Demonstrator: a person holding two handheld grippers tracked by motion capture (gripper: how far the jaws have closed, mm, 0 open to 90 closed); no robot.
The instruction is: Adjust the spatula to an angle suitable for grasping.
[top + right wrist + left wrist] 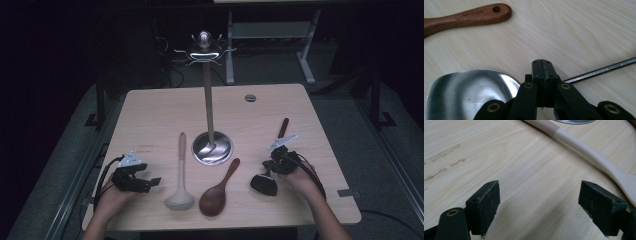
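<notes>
A metal spatula (264, 183) with a dark handle lies at the table's right; its shiny blade (471, 92) and thin shank (599, 70) fill the low part of the right gripper view. My right gripper (542, 66) is shut, pads pressed together, right over the shank where it meets the blade; the shank runs under the jaws, not between the pads. In the high view that right gripper (271, 169) sits just above the blade. My left gripper (539, 202) stands open over bare wood near the left edge (150, 182), beside a pale ladle (584, 147).
A tall metal utensil stand (209, 100) with hooks on top rises from a round base (212, 147) at mid table. The pale ladle (180, 170) and a brown wooden spoon (217, 192) lie in front of it; the spoon's handle (469, 16) has a hole.
</notes>
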